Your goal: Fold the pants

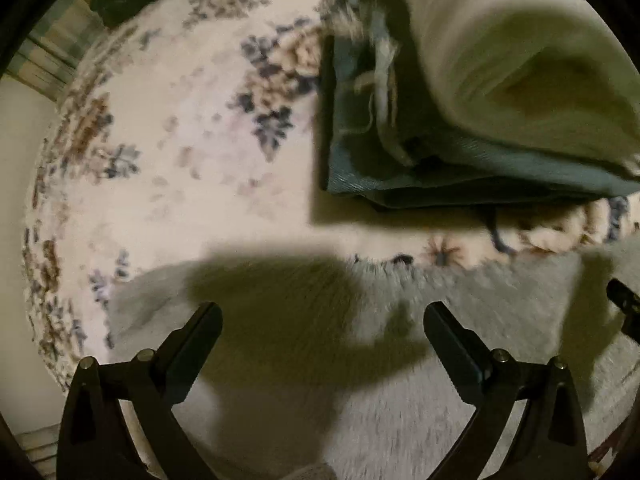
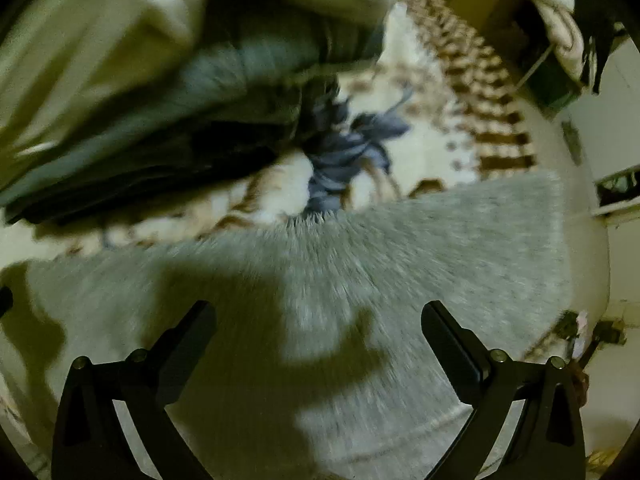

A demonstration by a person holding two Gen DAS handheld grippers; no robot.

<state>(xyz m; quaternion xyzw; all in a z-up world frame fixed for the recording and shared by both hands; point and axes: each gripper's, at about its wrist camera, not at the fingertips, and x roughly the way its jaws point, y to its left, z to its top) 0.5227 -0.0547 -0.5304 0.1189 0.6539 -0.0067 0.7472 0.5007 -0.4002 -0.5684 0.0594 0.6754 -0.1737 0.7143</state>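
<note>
While both views blur with motion, my left hand-held gripper (image 1: 322, 312) hangs with jaws spread wide, nothing between them; my right hand-held gripper (image 2: 318, 310) likewise wide apart and empty. Directly beneath both lies grey fuzzy fabric, the pants (image 1: 460, 320), spread flat on a floral blanket (image 1: 168, 128). Gripper shadows fall across the grey cloth. Farther off, a stack of folded clothes (image 1: 420, 168), teal below and cream on top, sits on the blanket at far right of the left view.
</note>
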